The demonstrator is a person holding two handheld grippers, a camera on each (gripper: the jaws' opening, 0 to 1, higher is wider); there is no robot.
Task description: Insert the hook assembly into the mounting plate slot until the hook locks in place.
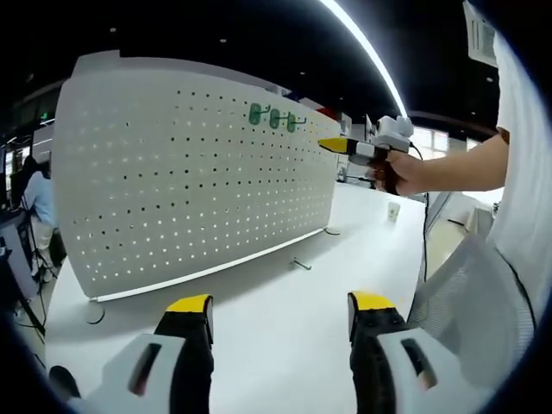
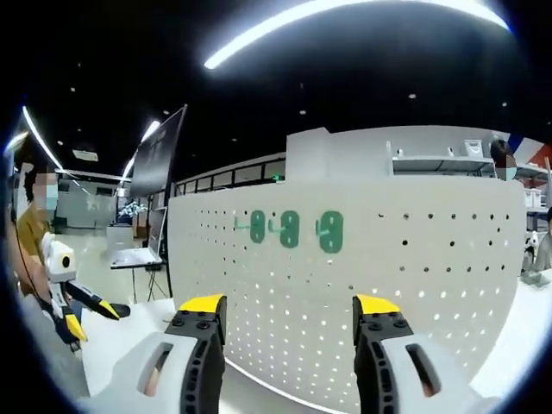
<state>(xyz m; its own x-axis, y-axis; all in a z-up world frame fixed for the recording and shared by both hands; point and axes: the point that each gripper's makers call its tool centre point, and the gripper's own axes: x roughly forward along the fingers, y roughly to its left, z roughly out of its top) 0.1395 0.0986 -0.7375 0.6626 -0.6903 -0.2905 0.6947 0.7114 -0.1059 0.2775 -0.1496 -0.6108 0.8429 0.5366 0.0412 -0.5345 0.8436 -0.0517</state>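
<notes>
A white pegboard (image 1: 190,172) stands upright on a white table (image 1: 285,345). Three green hook pieces (image 1: 274,117) hang in a row near its top right; in the right gripper view the green hook pieces (image 2: 290,229) sit straight ahead on the pegboard (image 2: 414,267). A small metal hook part (image 1: 300,263) lies on the table by the board's foot. My left gripper (image 1: 281,302) is open over the table with nothing between its jaws. My right gripper (image 2: 290,304) is open and empty, facing the board. A hand holds the right gripper (image 1: 335,145) level with the green pieces.
A small cup (image 1: 393,211) stands on the table's far right. A person's sleeve and arm (image 1: 466,168) cross the right side. My left gripper (image 2: 92,318) shows low at the left of the right gripper view. Desks and seated people lie beyond the board.
</notes>
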